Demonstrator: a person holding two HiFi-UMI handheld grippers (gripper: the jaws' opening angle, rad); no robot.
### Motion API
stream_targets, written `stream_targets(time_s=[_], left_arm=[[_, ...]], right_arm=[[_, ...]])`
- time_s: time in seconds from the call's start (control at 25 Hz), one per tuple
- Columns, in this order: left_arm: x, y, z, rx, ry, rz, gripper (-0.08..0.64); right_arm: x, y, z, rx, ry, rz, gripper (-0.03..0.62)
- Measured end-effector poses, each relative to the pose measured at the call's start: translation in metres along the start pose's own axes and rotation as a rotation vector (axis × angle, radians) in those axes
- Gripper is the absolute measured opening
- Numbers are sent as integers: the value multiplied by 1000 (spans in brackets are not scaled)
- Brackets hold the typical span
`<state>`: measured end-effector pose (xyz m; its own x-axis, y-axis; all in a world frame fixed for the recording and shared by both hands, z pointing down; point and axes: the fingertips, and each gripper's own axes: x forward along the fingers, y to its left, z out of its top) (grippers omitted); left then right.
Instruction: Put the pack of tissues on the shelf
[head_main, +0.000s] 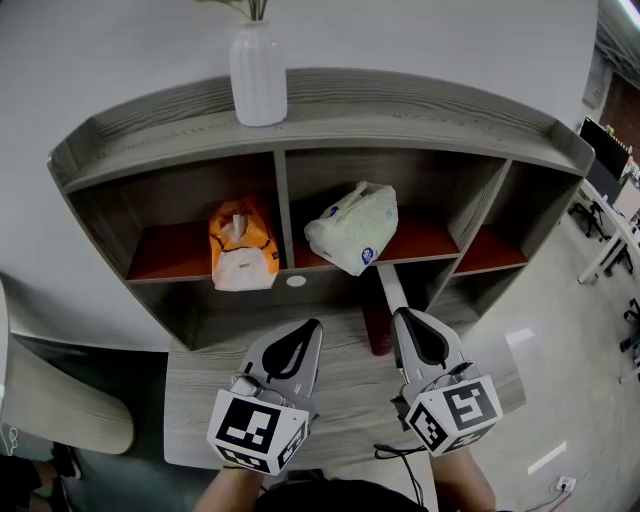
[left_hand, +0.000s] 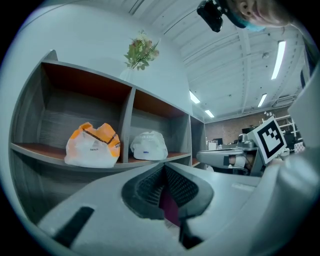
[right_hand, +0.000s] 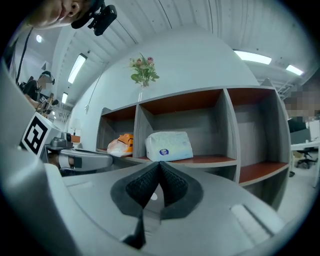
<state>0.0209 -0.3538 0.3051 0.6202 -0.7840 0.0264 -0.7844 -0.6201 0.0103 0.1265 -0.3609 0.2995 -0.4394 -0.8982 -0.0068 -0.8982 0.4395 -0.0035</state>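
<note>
A white pack of tissues (head_main: 352, 227) lies in the middle compartment of the grey shelf (head_main: 280, 210); it also shows in the right gripper view as the white pack (right_hand: 168, 146). An orange-and-white tissue pack (head_main: 242, 245) sits in the left compartment. My right gripper (head_main: 406, 322) is shut and empty, drawn back over the desk below the shelf. My left gripper (head_main: 305, 333) is beside it, shut, nothing held. In the left gripper view the orange pack (left_hand: 93, 145) and the white pack (left_hand: 148, 146) rest side by side beyond the closed jaws (left_hand: 163, 172).
A white ribbed vase (head_main: 258, 74) with flowers stands on the shelf's top. A grey desk (head_main: 345, 395) lies under both grippers. The shelf's right compartment (head_main: 490, 250) holds nothing. A chair back (head_main: 60, 405) is at the left.
</note>
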Motion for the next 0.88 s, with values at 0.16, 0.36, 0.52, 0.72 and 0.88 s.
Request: stream_targets(time_s=[0.16, 0.36, 0.52, 0.72, 0.88], left_arm=[[1, 0, -2, 0, 8, -2, -5], [1, 2, -7, -8, 20, 3, -5], [2, 4, -13, -19, 29, 10, -5], [2, 7, -18, -29, 40, 17, -5], [2, 7, -22, -34, 50, 20, -6]], right_arm=[[0, 1, -10, 19, 30, 4, -3], [0, 3, -21, 59, 59, 17, -3], [1, 4, -30, 88, 85, 22, -5], [0, 4, -39, 92, 118, 17, -5], [1, 3, -41, 89, 127, 15, -4]])
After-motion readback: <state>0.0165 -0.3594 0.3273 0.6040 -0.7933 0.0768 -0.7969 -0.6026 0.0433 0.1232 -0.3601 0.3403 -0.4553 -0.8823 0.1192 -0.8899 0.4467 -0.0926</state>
